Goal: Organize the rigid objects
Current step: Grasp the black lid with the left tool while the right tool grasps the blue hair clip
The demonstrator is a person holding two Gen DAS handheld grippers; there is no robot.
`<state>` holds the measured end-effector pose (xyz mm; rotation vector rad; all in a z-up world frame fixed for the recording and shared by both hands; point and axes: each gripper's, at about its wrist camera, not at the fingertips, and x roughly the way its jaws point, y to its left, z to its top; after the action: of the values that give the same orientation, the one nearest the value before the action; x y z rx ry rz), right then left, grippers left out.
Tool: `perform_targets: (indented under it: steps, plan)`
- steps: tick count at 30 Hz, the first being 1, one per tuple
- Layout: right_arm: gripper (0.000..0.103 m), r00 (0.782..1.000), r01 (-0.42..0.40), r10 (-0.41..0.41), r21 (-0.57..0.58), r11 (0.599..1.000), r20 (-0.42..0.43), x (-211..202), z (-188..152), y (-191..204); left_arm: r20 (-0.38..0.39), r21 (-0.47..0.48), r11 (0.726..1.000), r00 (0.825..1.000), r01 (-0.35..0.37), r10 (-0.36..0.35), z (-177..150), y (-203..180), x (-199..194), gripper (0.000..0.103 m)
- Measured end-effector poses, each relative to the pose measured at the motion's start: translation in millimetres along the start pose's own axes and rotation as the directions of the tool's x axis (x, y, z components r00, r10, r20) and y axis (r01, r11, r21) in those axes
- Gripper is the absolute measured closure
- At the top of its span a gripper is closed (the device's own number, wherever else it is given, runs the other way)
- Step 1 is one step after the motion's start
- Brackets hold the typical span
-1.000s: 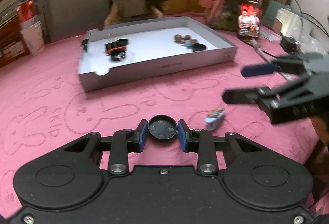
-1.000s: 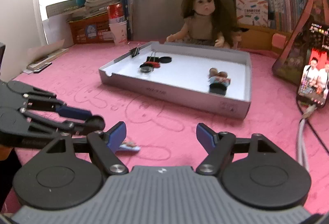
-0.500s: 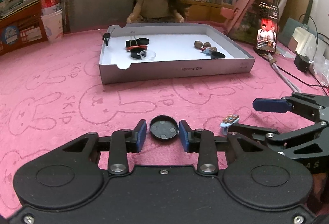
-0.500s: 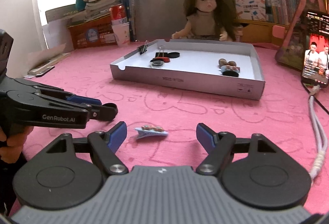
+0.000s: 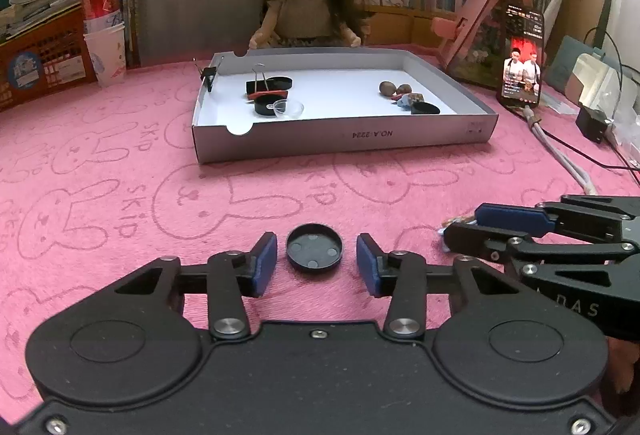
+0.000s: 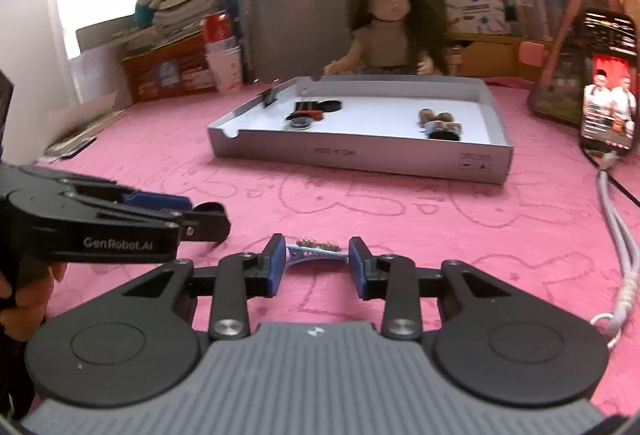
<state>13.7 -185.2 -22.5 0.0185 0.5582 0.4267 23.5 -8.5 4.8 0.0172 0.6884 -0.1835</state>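
A black round lid [image 5: 314,253] lies on the pink cloth between the open jaws of my left gripper [image 5: 316,264], with gaps on both sides. A light blue hair clip [image 6: 317,250] lies between the jaws of my right gripper [image 6: 317,266], which stand close at its two ends; whether they press it I cannot tell. The right gripper also shows in the left wrist view [image 5: 476,225], where it hides most of the clip. The grey box tray [image 5: 344,139] stands beyond, holding black lids, a binder clip [image 5: 260,83], a clear dish and small brown pieces.
A doll [image 5: 314,3] sits behind the tray. A phone [image 5: 522,59] stands at the right with a white cable [image 6: 616,227] running toward me. A red can and paper cups [image 5: 104,39] stand at the back left. Books line the back.
My left gripper has opened, so the black lid now lies free between its jaws. My right gripper has moved over the hair clip and narrowed around it.
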Motion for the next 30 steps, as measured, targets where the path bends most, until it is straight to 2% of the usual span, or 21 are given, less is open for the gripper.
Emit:
perform_targets:
  steps: [3, 8, 12, 15, 18, 21, 23, 26, 30]
  plan:
    - [0.069, 0.999, 0.044, -0.044, 0.004, 0.999, 0.019, -1.9, -1.6, 0.6, 0.01, -0.002, 1.0, 1.0, -0.011, 0.011, -0.9, -1.9, 1.7, 0.058]
    - [0.069, 0.993, 0.11, -0.109, -0.008, 0.994, 0.055, -3.7, -6.0, 3.4, 0.022, 0.002, 1.0, 0.999, -0.029, 0.029, -1.9, -5.3, 4.4, 0.055]
    - [0.065, 0.992, 0.112, -0.113, 0.025, 0.993, 0.061, -3.5, -8.1, 0.4, 0.033, 0.013, 0.999, 0.999, -0.037, 0.036, -3.7, -7.2, 5.3, 0.052]
    - [0.046, 0.993, 0.092, -0.095, 0.035, 0.995, 0.076, -4.4, -8.7, 0.6, 0.041, 0.017, 0.999, 0.998, -0.042, 0.042, -5.6, -7.0, 5.1, 0.051]
    - [0.036, 0.997, 0.046, -0.044, -0.038, 0.998, 0.06, -3.2, -5.7, 4.9, 0.044, 0.017, 0.999, 0.998, -0.041, 0.041, -6.4, -5.9, 5.1, 0.049]
    - [0.034, 0.999, 0.035, -0.03, -0.119, 0.992, 0.041, -1.5, -3.1, 9.7, 0.051, 0.016, 0.999, 0.998, -0.044, 0.043, -7.5, -5.4, 5.5, 0.047]
    - [0.034, 0.999, 0.045, -0.041, -0.125, 0.991, 0.033, -0.6, -2.4, 9.9, 0.058, 0.017, 0.999, 0.997, -0.047, 0.046, -8.2, -5.1, 5.8, 0.047]
    - [0.034, 0.999, 0.052, -0.051, -0.057, 0.997, 0.019, 2.3, -2.4, 4.8, 0.068, 0.017, 0.999, 0.996, -0.052, 0.051, -9.8, -6.0, 5.6, 0.047]
    - [0.03, 0.994, 0.102, -0.102, 0.017, 0.995, 0.027, 4.5, -6.8, 8.9, 0.074, 0.017, 0.998, 0.996, -0.058, 0.057, -10.8, -4.2, 5.2, 0.046]
